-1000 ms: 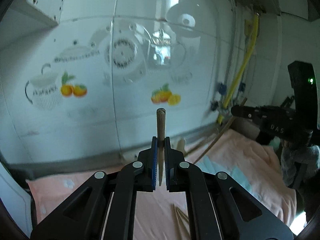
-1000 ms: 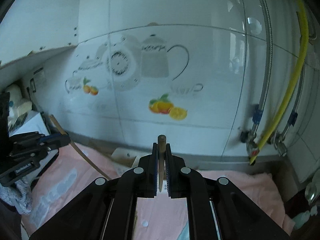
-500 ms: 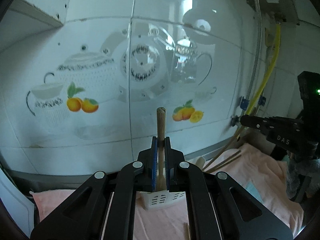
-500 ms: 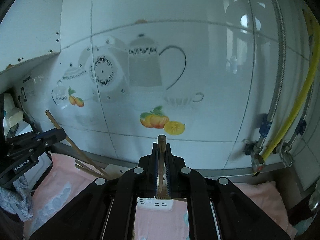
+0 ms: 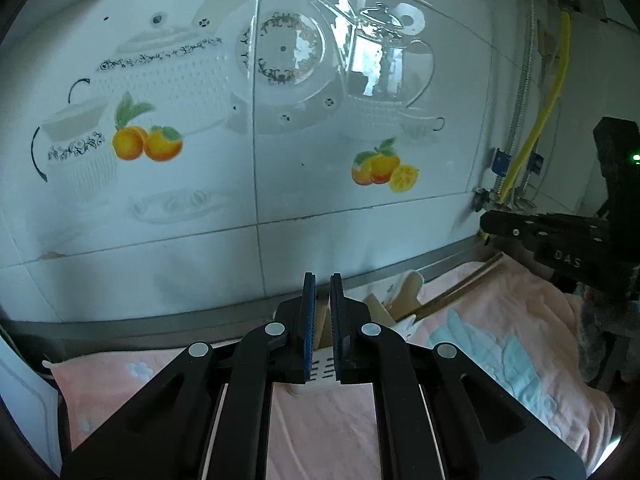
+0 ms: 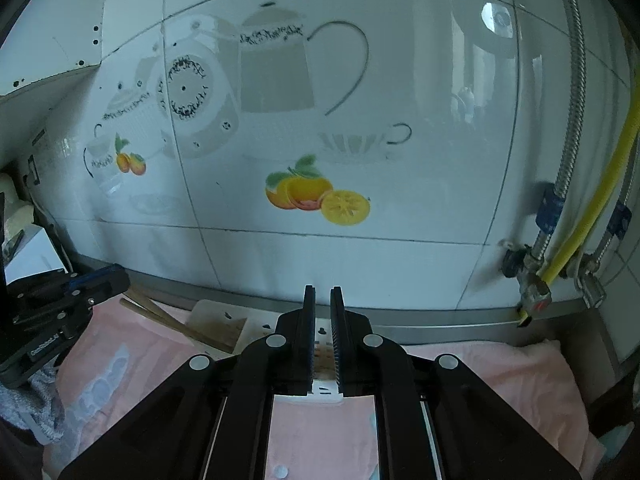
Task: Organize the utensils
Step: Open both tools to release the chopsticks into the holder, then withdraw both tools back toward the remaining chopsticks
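Wood-coloured sliver (image 5: 320,332) showed in the gap of the left gripper (image 5: 321,292). Blue pads (image 5: 308,340) were set narrowly apart, and nothing stuck up past the tips. Couldn't tell whether the sliver was pinched or just sat behind the gap.

Same on the right gripper (image 6: 322,292): a narrow gap with a blurry brown patch (image 6: 322,356) low between the pads. Grip there couldn't be told either.

Both grippers sat directly over the white slotted utensil holder (image 5: 320,376), which lay on the pink towel (image 5: 500,320) close to the tiled wall (image 5: 320,208). The right wrist view had the holder's front edge (image 6: 324,390) just under the jaws.

Chopsticks (image 5: 460,288) leaned out of the holder at a low angle, top ends pointing toward the right gripper's side. From the right wrist view the same sticks (image 6: 176,322) ran from the holder up toward the left gripper's tips, close to them. Contact there couldn't be judged.

The grippers faced the wall side by side, tips near each other but apart.

Wall tiles had teapot and orange decals. Yellow hose (image 6: 592,208) and braided metal hose (image 6: 576,80) ran down to valves on the right.
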The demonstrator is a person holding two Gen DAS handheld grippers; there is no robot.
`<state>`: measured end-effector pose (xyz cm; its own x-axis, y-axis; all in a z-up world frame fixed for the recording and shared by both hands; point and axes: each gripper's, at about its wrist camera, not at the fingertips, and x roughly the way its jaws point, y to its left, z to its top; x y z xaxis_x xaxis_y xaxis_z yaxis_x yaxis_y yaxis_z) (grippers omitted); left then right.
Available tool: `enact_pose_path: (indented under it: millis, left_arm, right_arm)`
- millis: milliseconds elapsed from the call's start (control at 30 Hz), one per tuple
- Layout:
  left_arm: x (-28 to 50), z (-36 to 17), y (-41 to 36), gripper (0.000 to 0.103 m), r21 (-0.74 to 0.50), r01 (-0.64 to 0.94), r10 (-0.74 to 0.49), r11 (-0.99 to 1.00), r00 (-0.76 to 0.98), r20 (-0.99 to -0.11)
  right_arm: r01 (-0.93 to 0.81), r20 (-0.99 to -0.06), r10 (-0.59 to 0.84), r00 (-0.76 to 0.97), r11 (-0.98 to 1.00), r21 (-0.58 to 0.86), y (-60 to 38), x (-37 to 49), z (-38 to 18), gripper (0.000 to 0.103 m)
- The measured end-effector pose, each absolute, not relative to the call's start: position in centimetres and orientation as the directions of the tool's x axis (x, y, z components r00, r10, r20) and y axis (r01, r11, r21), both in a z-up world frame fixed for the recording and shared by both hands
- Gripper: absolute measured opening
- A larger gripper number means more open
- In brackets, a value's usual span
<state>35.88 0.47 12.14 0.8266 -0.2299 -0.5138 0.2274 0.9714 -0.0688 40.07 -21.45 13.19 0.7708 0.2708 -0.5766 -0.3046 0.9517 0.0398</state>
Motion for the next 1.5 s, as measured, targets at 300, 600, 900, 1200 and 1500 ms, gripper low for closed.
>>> enact_pose_path:
  millis: [300, 600, 900, 1200, 1500]
  left_arm:
    - [32.8, 12.8, 0.8, 0.037, -0.057, 0.232, -0.23, 0.971, 0.848, -0.478]
    - [27.6, 10.5, 1.5, 0.061, -0.053, 0.221, -0.218, 0.974, 0.843, -0.492]
    - [22.6, 5.2, 2.7, 0.076, -0.116, 0.196, -0.227, 0.974, 0.802, -0.553]
    - [18.6, 0.2, 3.9, 0.082, -0.163, 0.139, -0.21, 0.977, 0.765, -0.609]
    - [16.2, -3.1, 4.8, 0.082, -0.201, 0.093, -0.203, 0.975, 0.733, -0.649]
  right_arm:
    - [-0.296, -0.552, 0.265, 0.791, 0.955, 0.034, -22.6, 37.6, 13.2, 0.029]
    - [-0.341, -0.525, 0.305, 0.794, 0.939, 0.03, -22.9, 30.3, 10.9, 0.042]
    - [-0.359, -0.589, 0.35, 0.729, 0.927, 0.107, -23.6, 23.8, 5.0, 0.046]
    - [-0.349, -0.672, 0.318, 0.669, 0.932, 0.094, -22.7, 18.3, -2.0, 0.046]
    - [-0.347, -0.739, 0.287, 0.61, 0.935, 0.077, -22.0, 15.0, -7.4, 0.036]
